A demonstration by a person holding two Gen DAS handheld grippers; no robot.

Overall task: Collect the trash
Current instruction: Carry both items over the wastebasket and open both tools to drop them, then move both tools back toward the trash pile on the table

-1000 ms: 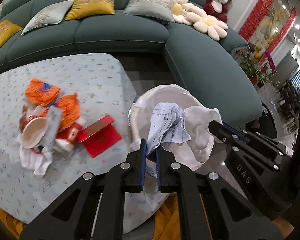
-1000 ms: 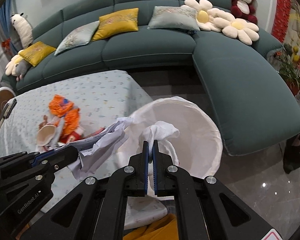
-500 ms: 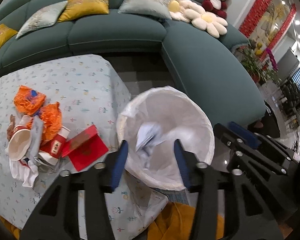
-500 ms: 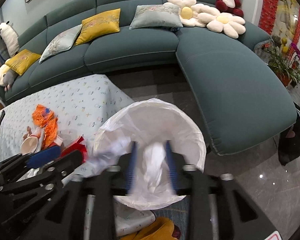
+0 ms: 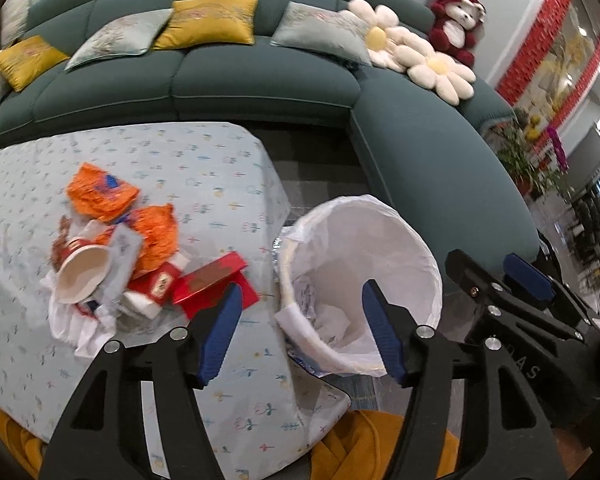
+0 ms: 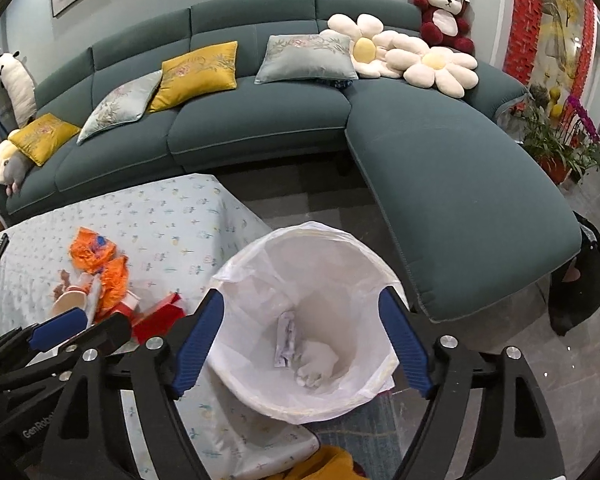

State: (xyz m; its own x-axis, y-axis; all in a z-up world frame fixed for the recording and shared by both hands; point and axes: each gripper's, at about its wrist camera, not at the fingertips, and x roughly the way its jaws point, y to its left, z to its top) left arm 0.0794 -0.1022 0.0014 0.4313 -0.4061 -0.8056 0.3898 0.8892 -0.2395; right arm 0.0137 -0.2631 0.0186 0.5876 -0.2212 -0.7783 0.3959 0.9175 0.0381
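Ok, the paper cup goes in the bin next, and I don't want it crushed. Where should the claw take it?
Take the paper cup by its rim, coming from above with the left claw. It lies tipped on the trash pile with its open mouth facing up toward the camera, so one finger could probably slip inside and one outside.

Sofa (image 6: pixel 260 128): dark teal; cushions (image 6: pixel 198 76): mustard yellow and grey-green, floral embroidery; tablecloth (image 5: pixel 188 184): pale blue, small floral print; bin liner (image 6: pixel 324 272): white; wrappers (image 5: pixel 100 196): orange; box (image 5: pixel 216 284): red; gripper pads (image 6: pixel 198 340): blue
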